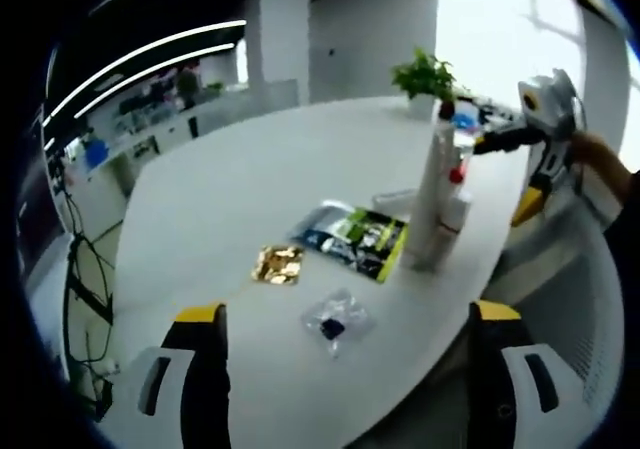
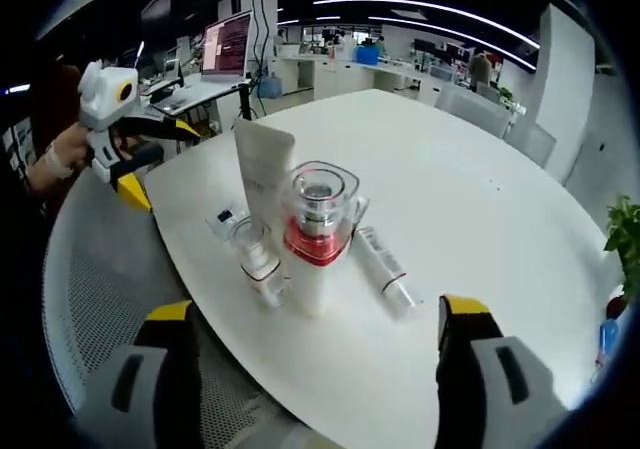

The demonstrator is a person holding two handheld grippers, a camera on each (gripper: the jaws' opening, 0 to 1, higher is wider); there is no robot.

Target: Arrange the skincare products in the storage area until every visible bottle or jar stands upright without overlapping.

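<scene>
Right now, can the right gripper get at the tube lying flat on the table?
Probably yes. The lying tube sits on bare white table ahead of the open right gripper, beside the red-collared bottle, with nothing over it.

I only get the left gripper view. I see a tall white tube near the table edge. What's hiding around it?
Observer: In the right gripper view, a bottle with a clear cap and red band stands upright, close in front of the white tube.
Operator: Is anything knocked over?
Observer: Yes. A slim tube lies flat on the table beside that bottle.
Operator: Is the right gripper holding something?
Observer: No. The right gripper is open, with nothing between its jaws.
</scene>
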